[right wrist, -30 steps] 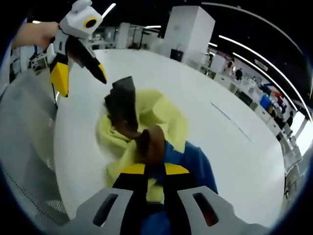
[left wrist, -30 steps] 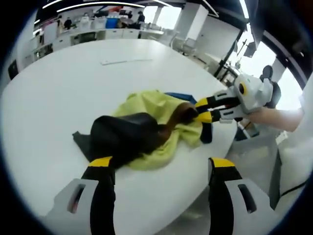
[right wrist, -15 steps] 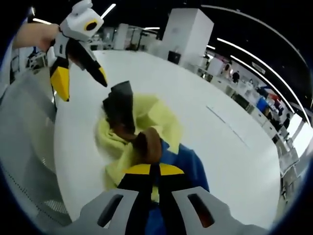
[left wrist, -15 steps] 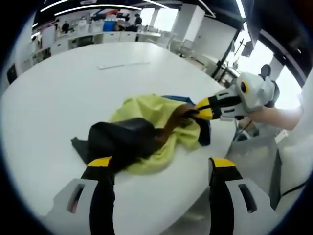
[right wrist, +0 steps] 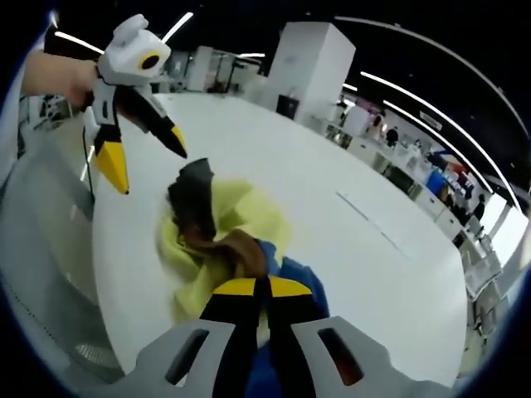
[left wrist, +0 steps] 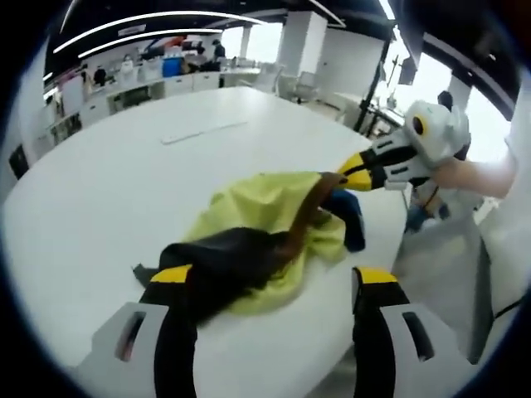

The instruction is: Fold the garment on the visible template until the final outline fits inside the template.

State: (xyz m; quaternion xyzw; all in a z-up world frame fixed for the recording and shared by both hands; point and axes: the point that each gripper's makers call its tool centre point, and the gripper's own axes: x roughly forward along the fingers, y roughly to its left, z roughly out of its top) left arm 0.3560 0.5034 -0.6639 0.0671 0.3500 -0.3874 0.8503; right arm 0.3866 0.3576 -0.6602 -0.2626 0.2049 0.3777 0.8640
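"So, what was the right gripper doing?"

"It pinched the garment by a brown edge near the table side. The left gripper hung apart, holding nothing."

"Was it folded?"

"No, it looked all bunched. I saw no template. A thin strip lay well away."

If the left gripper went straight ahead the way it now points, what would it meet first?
Probably the dark part of the garment bunched on the white table, which lies just past the open left gripper; depth is uncertain.
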